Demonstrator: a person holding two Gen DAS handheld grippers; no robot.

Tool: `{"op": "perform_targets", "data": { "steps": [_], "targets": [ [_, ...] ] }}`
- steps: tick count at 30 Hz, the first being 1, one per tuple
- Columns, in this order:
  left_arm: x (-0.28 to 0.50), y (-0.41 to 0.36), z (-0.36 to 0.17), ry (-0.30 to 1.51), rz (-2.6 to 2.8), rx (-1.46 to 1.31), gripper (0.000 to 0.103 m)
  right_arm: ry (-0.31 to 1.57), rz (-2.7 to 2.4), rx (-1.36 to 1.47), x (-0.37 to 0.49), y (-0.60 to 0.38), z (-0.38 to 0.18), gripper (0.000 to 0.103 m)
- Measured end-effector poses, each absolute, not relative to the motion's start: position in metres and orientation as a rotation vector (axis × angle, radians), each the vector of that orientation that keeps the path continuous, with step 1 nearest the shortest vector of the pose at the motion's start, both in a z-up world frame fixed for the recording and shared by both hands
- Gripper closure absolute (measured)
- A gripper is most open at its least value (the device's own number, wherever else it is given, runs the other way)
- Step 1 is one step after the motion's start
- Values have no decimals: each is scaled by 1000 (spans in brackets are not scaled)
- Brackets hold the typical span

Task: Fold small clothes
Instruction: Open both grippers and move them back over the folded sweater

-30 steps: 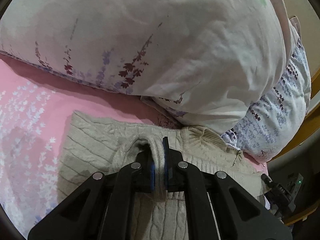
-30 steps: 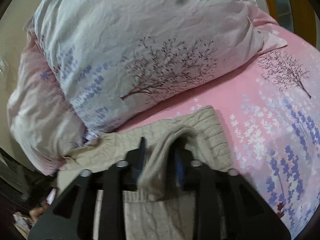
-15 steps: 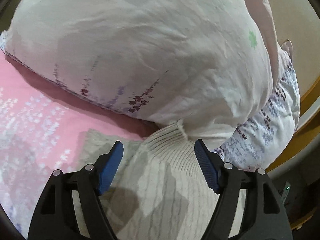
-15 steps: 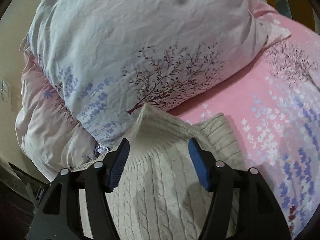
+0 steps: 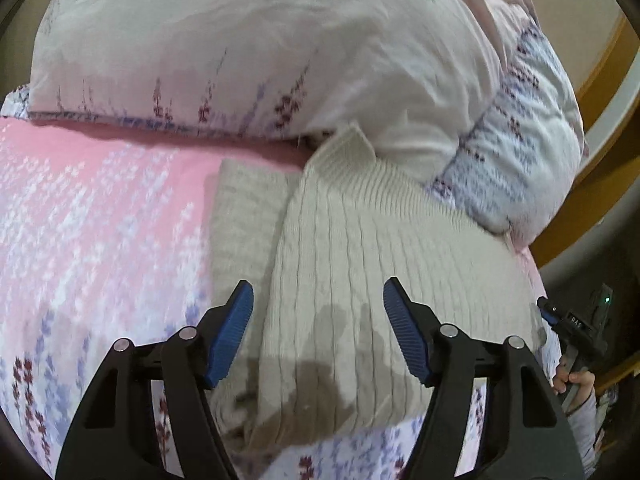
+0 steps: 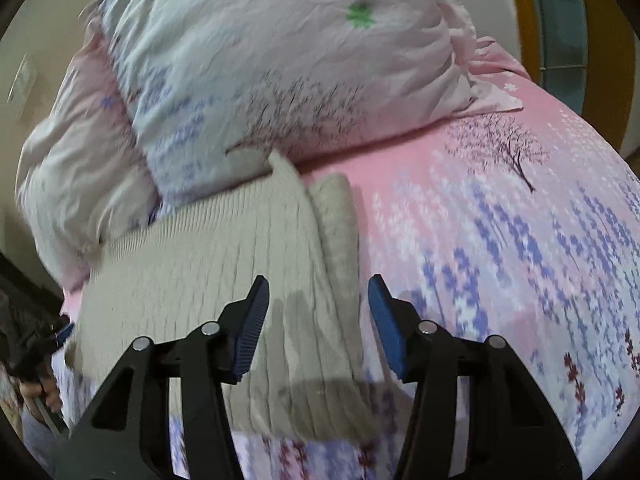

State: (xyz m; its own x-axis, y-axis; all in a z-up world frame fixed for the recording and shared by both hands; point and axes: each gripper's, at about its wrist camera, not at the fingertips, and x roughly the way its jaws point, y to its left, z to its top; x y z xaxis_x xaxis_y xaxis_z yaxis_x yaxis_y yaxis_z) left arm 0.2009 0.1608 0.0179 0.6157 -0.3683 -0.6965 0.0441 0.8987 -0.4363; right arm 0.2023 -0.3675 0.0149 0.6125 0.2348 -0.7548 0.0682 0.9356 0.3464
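a: left wrist view first. my left tool [image 5: 318,306] is spread wide with nothing between its blue pads, hovering over the beige cable-knit sweater [image 5: 360,280] lying folded on the pink floral bedsheet [image 5: 100,208].

b: and the other side?

a: my right tool [image 6: 318,306] is just as wide open and empty, above the sweater's right edge, where a narrower strip of knit [image 6: 336,224] shows beside the top layer. the garment's far end, a ribbed band, touches the white floral pillow [image 6: 280,60], and one ribbed corner [image 5: 352,140] sticks up against it.

b: so which step is this, do you think?

a: i judge a fold has been laid and i'm between grasps. the bundle looks uneven: that strip peeks out on one side and the corner isn't flat.

b: how would you do the next bit well?

a: i'd pinch both layers at the near hem, one tool on each corner, so the layers travel together. knit this thick is floppy and stretchy, so a shallow bite could let the lower layer slip. i'd also draw the sweater a little clear of the pillow before folding, or the ribbed end may catch and bunch. then flatten that raised corner so the edges line up.
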Motion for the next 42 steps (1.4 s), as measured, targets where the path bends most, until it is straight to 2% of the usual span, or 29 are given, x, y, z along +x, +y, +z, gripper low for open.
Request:
{"op": "perform_targets", "data": {
  "steps": [4,6,7,9,11,14,17,23,28,31,32,33,37,39,42],
  "targets": [
    [190,156,10,899,-248,-385,45,954,117,324,190,-361,7,62],
    [185,155,9,896,-246,-373,52,954,121,319,184,-360,5,77],
    [183,154,7,897,-243,-376,55,948,126,316,180,-361,4,78],
    [182,155,6,899,-243,-383,75,932,128,315,177,-361,5,84],
    [181,157,5,907,-252,-404,87,918,128,332,175,-362,9,87],
    [178,160,5,903,-254,-419,95,892,131,343,173,-363,18,88],
    [173,161,8,896,-265,-424,96,869,131,346,168,-362,26,90],
    [154,187,14,860,-299,-486,96,843,140,360,150,-368,35,91],
    [156,187,-6,907,-278,-474,96,940,82,370,157,-372,6,90],
    [158,182,-4,906,-271,-447,96,950,49,334,159,-367,3,84],
    [158,181,-3,909,-273,-441,95,953,26,294,159,-363,7,72],
    [158,182,-2,910,-271,-439,91,953,-1,258,159,-360,9,61],
    [154,187,11,875,-231,-439,79,856,-84,171,155,-350,34,53],
    [151,186,21,831,-178,-409,51,810,-61,148,155,-342,44,46],
    [149,166,41,745,-158,-308,46,798,38,81,166,-307,50,42]
  ]
}}
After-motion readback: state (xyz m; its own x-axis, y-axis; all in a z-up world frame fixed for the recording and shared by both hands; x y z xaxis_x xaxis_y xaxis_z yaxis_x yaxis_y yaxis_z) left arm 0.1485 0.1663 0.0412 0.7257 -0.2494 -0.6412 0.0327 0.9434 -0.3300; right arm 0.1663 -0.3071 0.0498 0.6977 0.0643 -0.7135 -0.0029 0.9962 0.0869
